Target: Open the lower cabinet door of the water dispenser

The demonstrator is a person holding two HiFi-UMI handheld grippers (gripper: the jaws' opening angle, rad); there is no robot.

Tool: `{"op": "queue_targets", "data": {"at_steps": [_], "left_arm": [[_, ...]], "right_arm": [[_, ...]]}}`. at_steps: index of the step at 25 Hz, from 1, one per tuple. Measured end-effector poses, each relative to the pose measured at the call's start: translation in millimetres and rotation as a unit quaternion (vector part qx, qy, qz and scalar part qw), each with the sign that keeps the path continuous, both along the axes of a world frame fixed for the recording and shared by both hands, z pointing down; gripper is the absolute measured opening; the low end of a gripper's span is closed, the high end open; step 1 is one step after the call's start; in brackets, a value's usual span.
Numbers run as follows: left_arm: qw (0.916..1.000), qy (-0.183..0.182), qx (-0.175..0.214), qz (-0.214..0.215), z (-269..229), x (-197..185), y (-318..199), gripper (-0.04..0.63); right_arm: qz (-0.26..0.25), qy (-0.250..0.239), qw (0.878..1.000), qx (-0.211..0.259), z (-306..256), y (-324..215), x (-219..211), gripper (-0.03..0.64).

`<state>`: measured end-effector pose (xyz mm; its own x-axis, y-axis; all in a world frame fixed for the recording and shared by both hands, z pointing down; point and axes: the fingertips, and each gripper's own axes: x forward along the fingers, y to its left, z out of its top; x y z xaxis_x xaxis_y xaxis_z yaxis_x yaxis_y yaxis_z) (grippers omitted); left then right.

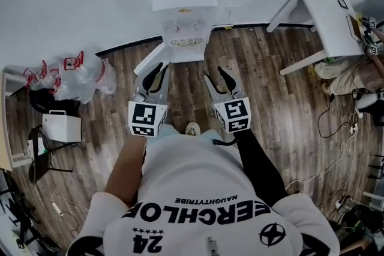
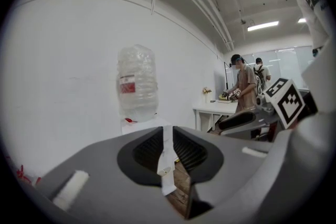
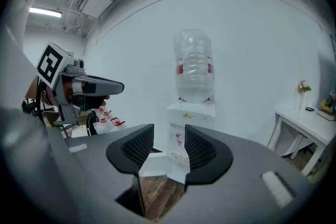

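The water dispenser (image 1: pixel 183 9) stands straight ahead, beyond both claws, its lower cabinet door (image 1: pixel 148 62) apparently already swung out towards my left claw (image 1: pixel 157 71), which is closed, empty and nearer the door's edge than my right claw (image 1: pixel 215 74), whose jaws stand apart on nothing.

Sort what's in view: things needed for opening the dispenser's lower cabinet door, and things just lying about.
For the job: water dispenser, lower cabinet door, left gripper, right gripper.
Lying about: spare bottles, white table, white box.
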<state>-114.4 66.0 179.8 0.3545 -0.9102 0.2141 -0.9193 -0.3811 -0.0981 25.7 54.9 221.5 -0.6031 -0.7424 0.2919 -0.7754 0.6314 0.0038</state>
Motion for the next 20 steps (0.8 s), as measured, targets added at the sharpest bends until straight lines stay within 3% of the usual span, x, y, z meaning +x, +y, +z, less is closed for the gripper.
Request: {"op": "queue_targets", "data": {"at_steps": [12,18,20], "left_arm": [[0.9988,0.006,0.047,0.01,-43,-1,0,0.06],[0.9974,-0.005,0.072,0.008,-58,-4,-2,0.058],[0.9974,0.0,0.071,0.008,-59,-6,-1,0.058]], "right_arm": [[-0.026,0.0,1.0,0.012,-22,5,-3,0.163],[-0.028,-0.023,0.999,0.015,-34,2,-4,0.156],[-0.025,-0.024,0.999,0.027,-40,2,-3,0.027]]}}
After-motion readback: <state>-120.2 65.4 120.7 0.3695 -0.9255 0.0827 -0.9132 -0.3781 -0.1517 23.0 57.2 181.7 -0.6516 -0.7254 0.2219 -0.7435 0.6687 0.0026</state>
